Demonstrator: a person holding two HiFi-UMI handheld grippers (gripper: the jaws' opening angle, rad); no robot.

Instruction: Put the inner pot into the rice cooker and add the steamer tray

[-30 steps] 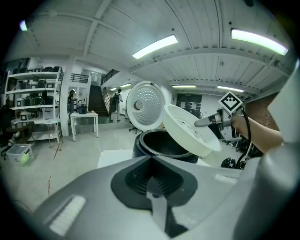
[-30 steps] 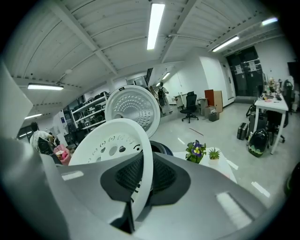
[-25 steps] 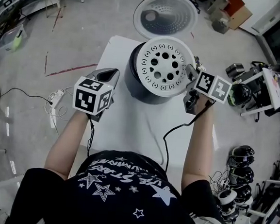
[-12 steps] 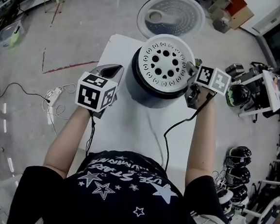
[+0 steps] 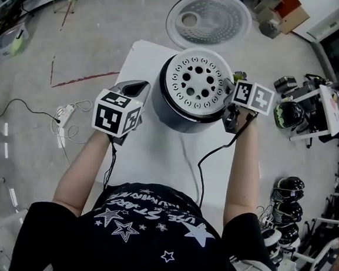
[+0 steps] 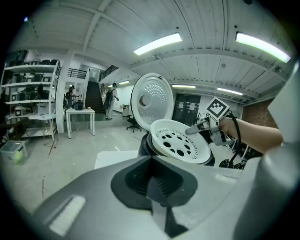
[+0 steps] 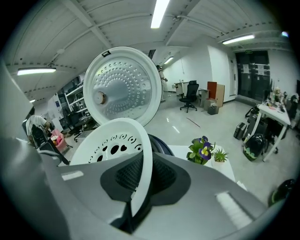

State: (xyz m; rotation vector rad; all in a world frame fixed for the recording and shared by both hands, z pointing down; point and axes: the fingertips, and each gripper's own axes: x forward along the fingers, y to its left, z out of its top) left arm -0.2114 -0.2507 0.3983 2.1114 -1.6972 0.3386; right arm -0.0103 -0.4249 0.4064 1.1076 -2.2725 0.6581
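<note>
The white steamer tray (image 5: 199, 81), round and full of holes, lies tilted over the mouth of the dark rice cooker (image 5: 183, 116). My right gripper (image 5: 228, 91) is shut on the tray's right rim; in the right gripper view the rim (image 7: 142, 183) runs between the pads. The cooker's lid (image 5: 209, 18) stands open behind. My left gripper (image 5: 139, 89) hovers left of the cooker, shut and holding nothing. From the left gripper view I see the tray (image 6: 180, 143) and the right gripper (image 6: 193, 129) at its edge. The tray hides the inner pot.
The cooker stands at the far end of a small white table (image 5: 156, 154). A small potted flower (image 7: 202, 151) sits right of the cooker. A black cable (image 5: 205, 161) trails from the right gripper. Helmets and gear (image 5: 292, 113) crowd the floor at the right.
The right gripper has come down and slightly left with the tray, which now sits lower over the cooker's mouth. The left gripper has drifted a little toward the cooker.
</note>
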